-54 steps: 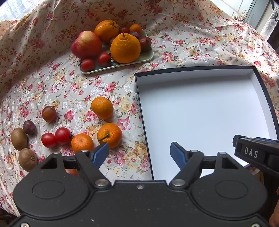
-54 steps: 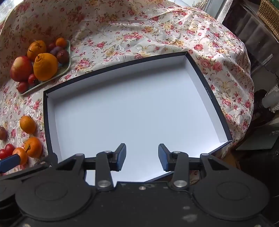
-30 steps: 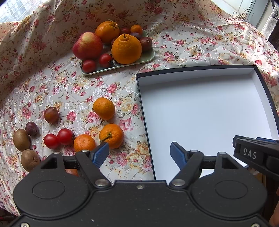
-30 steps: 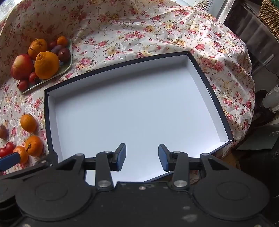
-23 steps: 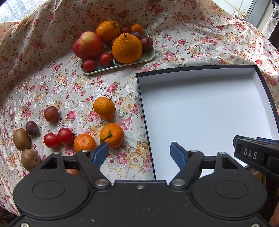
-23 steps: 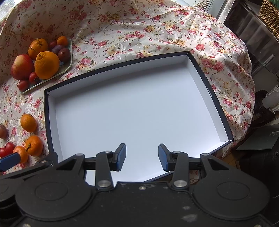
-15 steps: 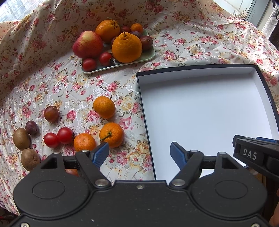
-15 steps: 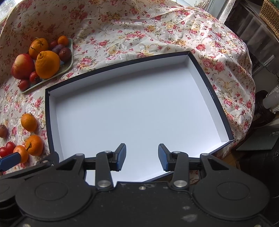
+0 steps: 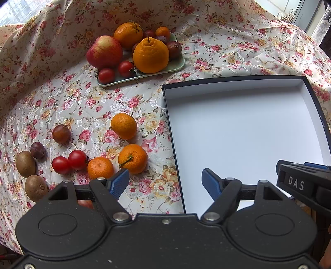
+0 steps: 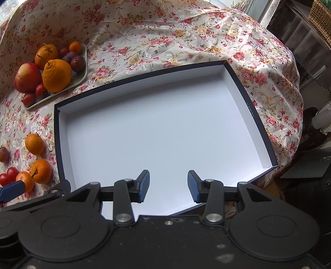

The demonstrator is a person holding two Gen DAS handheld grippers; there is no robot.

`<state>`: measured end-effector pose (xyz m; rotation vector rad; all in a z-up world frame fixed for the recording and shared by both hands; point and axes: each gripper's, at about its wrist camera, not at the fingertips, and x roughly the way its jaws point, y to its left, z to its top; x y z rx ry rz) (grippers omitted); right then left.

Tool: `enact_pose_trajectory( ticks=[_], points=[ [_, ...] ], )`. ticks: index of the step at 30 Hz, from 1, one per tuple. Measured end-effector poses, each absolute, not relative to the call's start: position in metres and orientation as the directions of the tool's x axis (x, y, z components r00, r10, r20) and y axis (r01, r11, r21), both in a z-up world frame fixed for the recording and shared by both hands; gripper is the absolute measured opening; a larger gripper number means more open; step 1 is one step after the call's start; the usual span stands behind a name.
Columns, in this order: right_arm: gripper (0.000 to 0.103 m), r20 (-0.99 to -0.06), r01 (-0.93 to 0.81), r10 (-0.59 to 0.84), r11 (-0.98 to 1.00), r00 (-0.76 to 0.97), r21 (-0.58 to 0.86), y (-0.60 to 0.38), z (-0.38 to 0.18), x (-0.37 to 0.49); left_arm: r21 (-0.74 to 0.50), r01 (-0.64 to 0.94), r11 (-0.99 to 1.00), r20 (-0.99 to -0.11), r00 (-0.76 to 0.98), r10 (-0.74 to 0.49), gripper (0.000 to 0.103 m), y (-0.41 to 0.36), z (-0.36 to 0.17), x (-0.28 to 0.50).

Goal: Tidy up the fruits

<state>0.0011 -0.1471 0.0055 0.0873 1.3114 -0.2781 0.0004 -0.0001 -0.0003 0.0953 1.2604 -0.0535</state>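
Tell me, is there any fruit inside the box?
No, the box shows only its bare white floor; the tangerines lie outside it on the cloth.

Floral cloth and room edges

A tabletop is seen covered by a cream tablecloth (image 9: 227,47) printed with pink and yellow roses, draped in folds at the far side and hanging over the right edge (image 10: 289,115). Bright window light (image 9: 16,10) is seen at the upper left. Beyond the cloth's right edge, a woven basket (image 10: 322,18) is seen at the top corner, dark furniture (image 10: 298,37) below it, and a dark flat mat (image 10: 306,165) lower down.
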Motion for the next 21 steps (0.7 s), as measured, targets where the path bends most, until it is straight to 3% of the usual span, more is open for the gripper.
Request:
enact_pose_trajectory(
  ticks=[21],
  points=[
    [0.042,-0.961,0.243,-0.156,0.965,0.226,-0.099,-0.1458,0.0041,0.0028,0.043,0.088,0.995,-0.954,0.301,0.014,0.077,-0.0002,-0.0007,0.0006]
  ],
)
